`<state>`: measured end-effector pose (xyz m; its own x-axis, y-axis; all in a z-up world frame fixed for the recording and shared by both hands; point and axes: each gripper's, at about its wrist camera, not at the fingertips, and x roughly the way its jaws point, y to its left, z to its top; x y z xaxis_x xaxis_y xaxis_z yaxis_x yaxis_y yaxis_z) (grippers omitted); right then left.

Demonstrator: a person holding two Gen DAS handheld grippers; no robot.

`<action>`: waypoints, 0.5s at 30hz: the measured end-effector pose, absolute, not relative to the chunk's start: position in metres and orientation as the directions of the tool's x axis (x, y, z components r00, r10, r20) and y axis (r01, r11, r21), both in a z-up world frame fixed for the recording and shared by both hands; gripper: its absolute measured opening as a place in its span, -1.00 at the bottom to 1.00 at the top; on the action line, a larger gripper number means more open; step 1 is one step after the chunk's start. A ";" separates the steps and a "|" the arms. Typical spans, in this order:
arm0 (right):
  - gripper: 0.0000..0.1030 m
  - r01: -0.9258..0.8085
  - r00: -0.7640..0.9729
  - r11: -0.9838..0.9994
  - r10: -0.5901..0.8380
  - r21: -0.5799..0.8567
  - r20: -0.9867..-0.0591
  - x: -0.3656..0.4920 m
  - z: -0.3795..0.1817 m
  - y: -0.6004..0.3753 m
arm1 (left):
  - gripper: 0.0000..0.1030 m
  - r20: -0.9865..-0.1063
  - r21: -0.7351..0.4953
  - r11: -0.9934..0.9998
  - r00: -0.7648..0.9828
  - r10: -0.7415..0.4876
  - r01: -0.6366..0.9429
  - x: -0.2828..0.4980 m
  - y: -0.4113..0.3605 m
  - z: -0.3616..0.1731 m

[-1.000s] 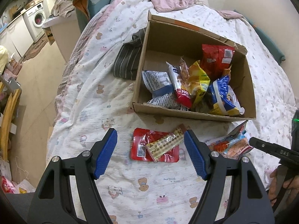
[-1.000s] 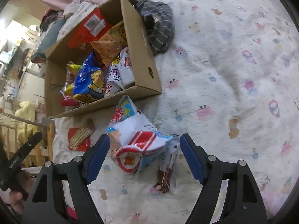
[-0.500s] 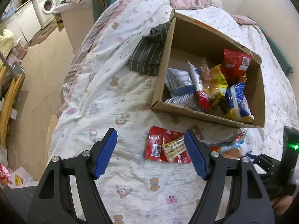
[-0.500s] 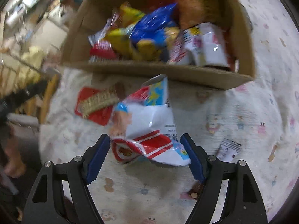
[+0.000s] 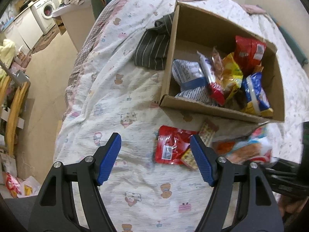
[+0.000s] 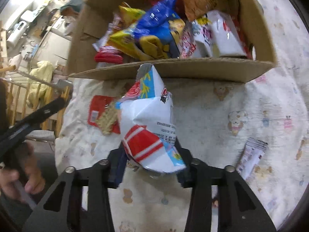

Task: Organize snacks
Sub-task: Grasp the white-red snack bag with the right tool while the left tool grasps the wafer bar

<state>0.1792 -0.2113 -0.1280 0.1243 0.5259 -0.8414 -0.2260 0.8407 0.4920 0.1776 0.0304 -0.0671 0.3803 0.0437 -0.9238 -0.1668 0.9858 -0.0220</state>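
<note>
**Right gripper closing on a snack bag beside a box of snacks**

Left wrist view: The left gripper (image 5: 155,161) hangs over a bedspread (image 5: 119,89) printed with small bears, its blue pads spread wide with nothing between them. A flat red packet (image 5: 170,145) lies just inside the right-hand pad, with a yellowish wafer bar (image 5: 206,133) across it, partly hidden by that pad. Beyond them sits an open cardboard box (image 5: 171,44) holding a jumble of snack bags: red, yellow, blue and white ones. A folded striped cloth (image 5: 152,48) touches the box's left wall. At the right edge, a blurred bag (image 5: 249,148) shows.

Right wrist view: The right gripper (image 6: 150,166) has its jaws closing on a white, red and blue snack bag (image 6: 148,116), whose lower end sits between the pads, crumpled, while its top points up toward the box's near wall (image 6: 193,69). The box is crowded with packets. A small grey packet (image 6: 251,154) lies apart on the bedspread to the right. A hand (image 6: 21,176) is at the left edge.
</note>
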 end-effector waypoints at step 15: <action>-0.23 -0.186 0.260 0.841 0.540 0.508 -0.800 0.151 -0.094 -0.272 | 0.16 -0.976 0.046 0.997 0.214 0.031 0.067 0.198 -0.048 -0.124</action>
<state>0.1513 -0.2717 -0.0938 0.2600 0.5402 -0.8003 -0.1855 0.8414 0.5077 0.1980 -0.0476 -0.1237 0.2142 0.0308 -0.9763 0.0671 0.9967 0.0461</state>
